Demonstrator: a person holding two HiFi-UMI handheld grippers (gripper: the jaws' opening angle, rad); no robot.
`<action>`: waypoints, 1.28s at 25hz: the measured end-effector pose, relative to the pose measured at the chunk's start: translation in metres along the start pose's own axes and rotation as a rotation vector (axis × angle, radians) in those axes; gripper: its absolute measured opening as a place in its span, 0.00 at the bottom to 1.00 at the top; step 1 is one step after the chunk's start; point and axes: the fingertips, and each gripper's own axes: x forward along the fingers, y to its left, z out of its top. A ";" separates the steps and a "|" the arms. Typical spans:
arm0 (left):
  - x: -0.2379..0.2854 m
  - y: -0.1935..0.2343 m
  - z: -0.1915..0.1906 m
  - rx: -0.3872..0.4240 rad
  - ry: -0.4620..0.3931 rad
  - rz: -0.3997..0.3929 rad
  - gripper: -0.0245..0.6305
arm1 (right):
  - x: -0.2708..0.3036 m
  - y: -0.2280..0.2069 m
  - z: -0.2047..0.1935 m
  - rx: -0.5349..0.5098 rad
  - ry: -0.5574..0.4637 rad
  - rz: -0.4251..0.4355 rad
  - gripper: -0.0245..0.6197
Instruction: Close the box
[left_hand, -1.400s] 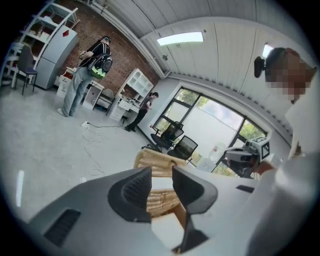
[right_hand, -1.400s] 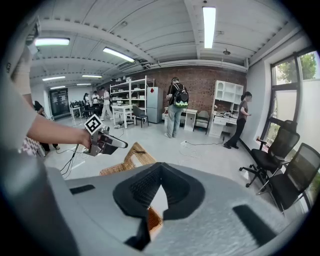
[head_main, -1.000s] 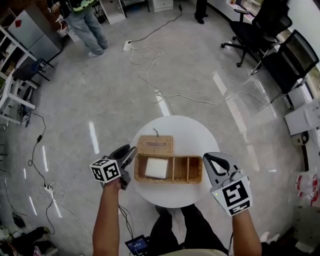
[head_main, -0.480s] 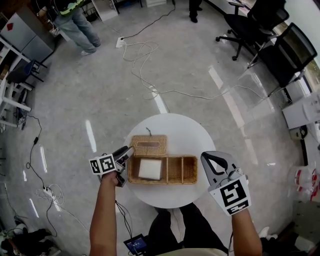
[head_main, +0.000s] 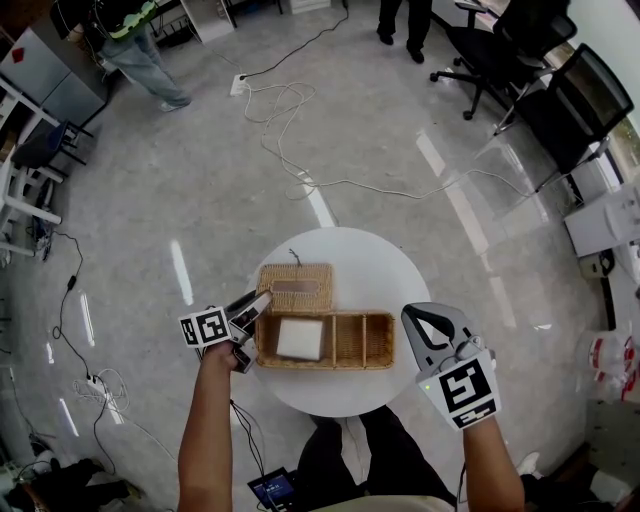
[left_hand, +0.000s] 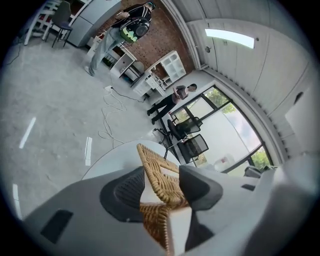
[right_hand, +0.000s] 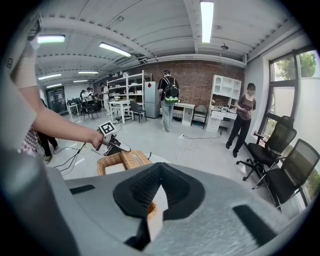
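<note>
A long wicker box (head_main: 345, 340) with several compartments sits on the round white table (head_main: 375, 270). A white block (head_main: 300, 340) fills its left compartment. The woven lid (head_main: 295, 287) is hinged behind that compartment and tilts up. My left gripper (head_main: 265, 298) is at the lid's left corner. Its jaws have just been opening, and in the left gripper view the lid (left_hand: 150, 157) stands between the pads of my left gripper (left_hand: 162, 182) with a gap on the left side. My right gripper (head_main: 422, 312) hovers off the box's right end, jaws together and empty. From the right gripper (right_hand: 159, 187) I see the box (right_hand: 111, 161).
Loose cables (head_main: 300, 110) trail over the grey floor behind the table. Black office chairs (head_main: 530, 60) stand at the far right, and people stand near shelves at the back (head_main: 130, 40). The person's legs (head_main: 360, 450) are at the table's near edge.
The left gripper came down to the lid's left corner and rolled, and its jaws widened. The lid now tilts up from lying back flat. The right gripper barely shifted.
</note>
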 end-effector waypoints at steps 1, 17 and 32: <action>-0.001 -0.003 0.002 0.000 -0.015 -0.014 0.36 | -0.001 0.001 0.000 0.001 0.001 0.001 0.03; -0.022 -0.029 0.011 0.135 -0.143 -0.103 0.36 | 0.002 0.017 0.001 -0.015 0.007 0.002 0.03; -0.027 -0.052 0.003 0.292 -0.174 -0.147 0.36 | -0.002 0.021 -0.007 -0.004 0.034 -0.010 0.03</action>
